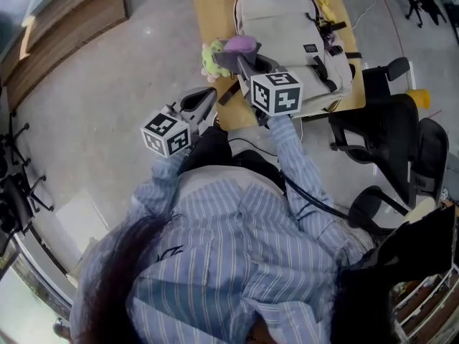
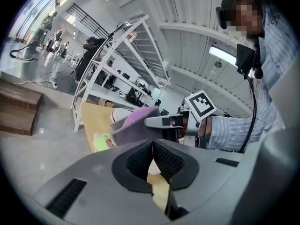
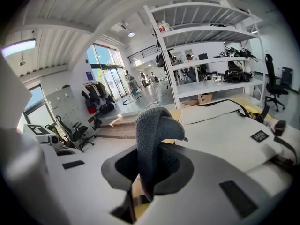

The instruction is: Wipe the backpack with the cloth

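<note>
So the backpack (image 1: 290,45) lies flat on the table (image 1: 208,20), the right gripper (image 1: 234,61) is clamped on the cloth (image 1: 241,45) just off its left edge, so I reckon next it presses down and wipes, while the left gripper (image 1: 206,99) is pinched closed on nothing.

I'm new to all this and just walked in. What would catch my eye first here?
Most striking is the pale backpack lying flat on a wooden table at the top of the head view. Just in front of it, the right gripper pinches a purplish-grey cloth, beside a small green soft toy. The left gripper hangs lower left, its jaws shut on nothing.
</note>
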A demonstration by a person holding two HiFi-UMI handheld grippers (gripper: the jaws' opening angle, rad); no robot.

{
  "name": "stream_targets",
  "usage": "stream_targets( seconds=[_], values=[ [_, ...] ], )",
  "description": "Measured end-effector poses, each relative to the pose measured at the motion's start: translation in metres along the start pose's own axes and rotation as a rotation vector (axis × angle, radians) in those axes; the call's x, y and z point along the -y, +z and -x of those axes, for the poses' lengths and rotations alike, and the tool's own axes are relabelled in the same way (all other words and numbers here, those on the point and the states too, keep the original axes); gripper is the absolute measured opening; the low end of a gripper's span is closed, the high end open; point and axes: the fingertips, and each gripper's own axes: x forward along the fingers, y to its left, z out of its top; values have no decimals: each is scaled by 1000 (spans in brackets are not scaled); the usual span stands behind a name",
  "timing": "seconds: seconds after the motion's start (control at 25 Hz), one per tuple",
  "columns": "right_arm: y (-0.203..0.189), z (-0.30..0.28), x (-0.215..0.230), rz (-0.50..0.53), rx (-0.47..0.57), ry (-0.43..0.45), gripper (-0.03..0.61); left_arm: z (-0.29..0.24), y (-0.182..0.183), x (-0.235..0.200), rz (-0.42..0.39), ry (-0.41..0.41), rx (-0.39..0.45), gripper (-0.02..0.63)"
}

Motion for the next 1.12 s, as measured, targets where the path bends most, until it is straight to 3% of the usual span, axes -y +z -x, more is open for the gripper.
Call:
stream_targets(
  seconds=[0.24, 0.48, 0.8, 1.12],
  values=[
    [-32, 17, -10, -1, -59, 28, 41, 1, 0, -14, 11, 23, -3, 5],
    [-73, 45, -27, 85, -129, 93, 41, -6, -3, -1, -13, 44, 7, 5],
    [-117, 100, -24, 145, -156, 181, 41, -6, -7, 58, 36, 68, 102, 5],
    [-157, 145, -6, 195, -197, 226, 41, -24, -26, 111, -1, 61, 85, 5]
  ],
)
